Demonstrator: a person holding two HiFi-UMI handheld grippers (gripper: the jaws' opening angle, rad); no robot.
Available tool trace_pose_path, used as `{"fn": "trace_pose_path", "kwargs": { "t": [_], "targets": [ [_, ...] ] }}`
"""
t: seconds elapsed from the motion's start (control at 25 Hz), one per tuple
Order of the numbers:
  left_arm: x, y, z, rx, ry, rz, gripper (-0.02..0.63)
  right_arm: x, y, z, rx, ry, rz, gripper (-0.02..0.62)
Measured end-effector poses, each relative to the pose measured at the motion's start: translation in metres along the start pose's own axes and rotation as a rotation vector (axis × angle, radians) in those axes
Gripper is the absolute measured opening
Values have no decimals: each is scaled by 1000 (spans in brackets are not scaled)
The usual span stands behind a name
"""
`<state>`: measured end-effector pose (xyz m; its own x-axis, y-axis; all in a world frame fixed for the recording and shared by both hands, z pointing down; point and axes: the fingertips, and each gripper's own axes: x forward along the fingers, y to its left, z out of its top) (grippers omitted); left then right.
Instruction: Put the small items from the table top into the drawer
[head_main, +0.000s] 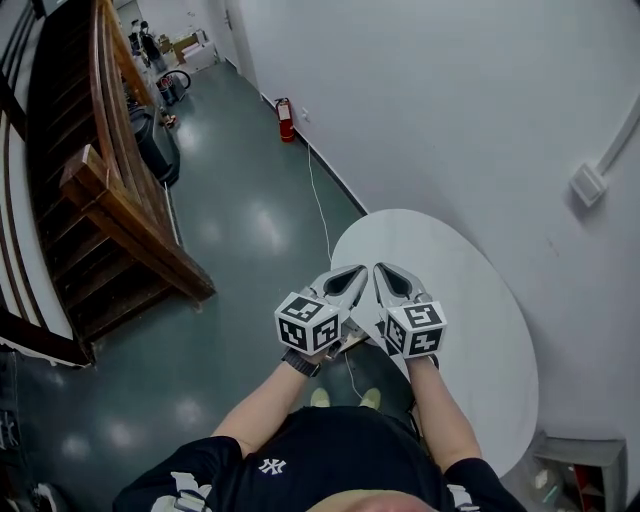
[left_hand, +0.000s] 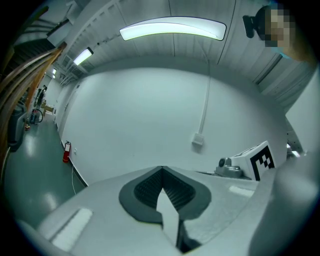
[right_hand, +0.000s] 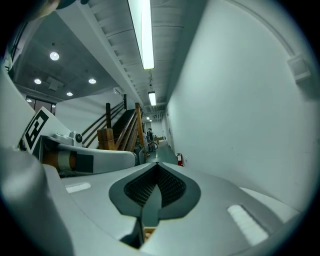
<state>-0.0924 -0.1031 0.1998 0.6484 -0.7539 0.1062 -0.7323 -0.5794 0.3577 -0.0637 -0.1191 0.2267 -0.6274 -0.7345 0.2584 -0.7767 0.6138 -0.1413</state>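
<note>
From the head view, your left gripper (head_main: 357, 271) and right gripper (head_main: 383, 269) hang side by side over the near edge of the white counter (head_main: 470, 300), tips almost touching each other. The top shows bare: no small items anywhere on what you can see of it. So where they lie, which way they point and how their long axis runs, I cannot tell. A grey unit (head_main: 590, 455) sits by the counter's lower-right edge with small things inside. It may be the drawer, though its opening direction isn't clear. The counter's own long axis runs from upper left to lower right in this view. In the left gripper view, your fingers (left_hand: 147, 189) are pressed together at the tips with nothing between them. They aim across at the bare wall (left_hand: 150, 115), and the right gripper's marker cube (left_hand: 261, 160) sits close alongside. In the right gripper view it's the same story: fingers (right_hand: 175, 189) fully closed and empty, looking down the corridor past the wooden staircase (right_hand: 131, 131). The risks, as I judge them: the two tools are close enough to knock together if either swings. And if you come down on an item with the fingers closed, you'd shove it along the counter or off the edge rather than pick it up.
</note>
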Motion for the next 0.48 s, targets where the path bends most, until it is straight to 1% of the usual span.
{"fn": "trace_pose_path", "kwargs": {
  "t": [0.24,0.48],
  "targets": [
    [8,-4,13,38,-16,14,1,-5,-12,8,5,-17,5,26],
    [13,-8,12,45,-14,15,1,-6,-17,13,1,-42,12,26]
  ]
}}
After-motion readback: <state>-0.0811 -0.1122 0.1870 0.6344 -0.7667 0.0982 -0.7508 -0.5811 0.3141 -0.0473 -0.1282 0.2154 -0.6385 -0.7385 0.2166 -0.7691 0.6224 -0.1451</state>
